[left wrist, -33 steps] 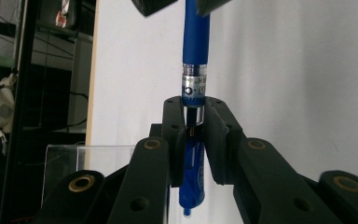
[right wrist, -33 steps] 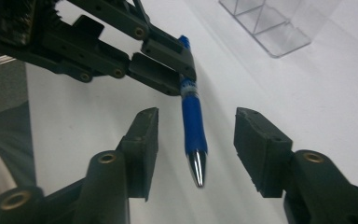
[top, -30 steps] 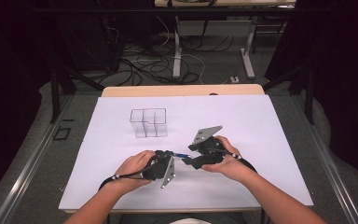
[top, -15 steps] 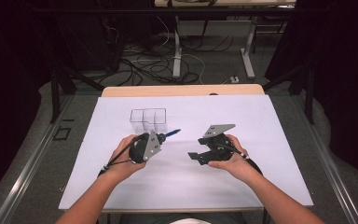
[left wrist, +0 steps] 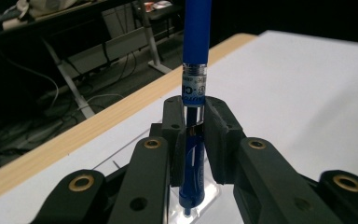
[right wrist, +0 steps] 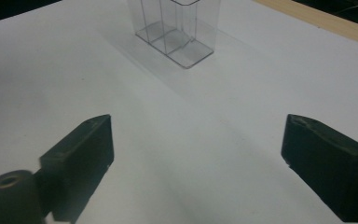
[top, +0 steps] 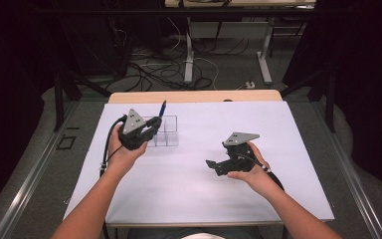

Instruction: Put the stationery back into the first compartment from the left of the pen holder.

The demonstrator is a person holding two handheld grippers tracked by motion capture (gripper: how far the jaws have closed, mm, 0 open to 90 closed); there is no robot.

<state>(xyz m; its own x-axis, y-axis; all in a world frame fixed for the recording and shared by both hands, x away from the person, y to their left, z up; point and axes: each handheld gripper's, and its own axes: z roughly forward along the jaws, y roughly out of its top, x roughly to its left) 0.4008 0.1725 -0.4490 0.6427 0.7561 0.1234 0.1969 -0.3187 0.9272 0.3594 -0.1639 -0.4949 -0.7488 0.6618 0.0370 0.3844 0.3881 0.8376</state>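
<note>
Holding a blue pen (left wrist: 196,70) upright, the left tongs (top: 148,130) pinch it partway up the barrel, w/ its lower end already at the top of a clear compartment organiser (top: 165,133) at the far left of the white counter (top: 204,199); from the left gripper view the tip hangs just above or just inside one cell, can't tell which cell or whether it touches the floor of it.

Right tongs (top: 218,165) sit spread wide, nothing between them, well apart from the organiser, over bare counter; the right gripper view looks across at the organiser (right wrist: 177,32).

Risks, as I judge them: pen is gripped on a smooth round barrel, so it could twist or slide in the pads if the tip catches a divider wall; the organiser looks light & isn't held down, so a sideways push from the pen could shove or tip it; letting go too early, w/ most of the pen above the rim, could leave it leaning hard on an edge or toppling out.

Long axis runs near vertical, top end leaning a bit away from the person in the high view; writing end points down into the organiser, the other end up.
</note>
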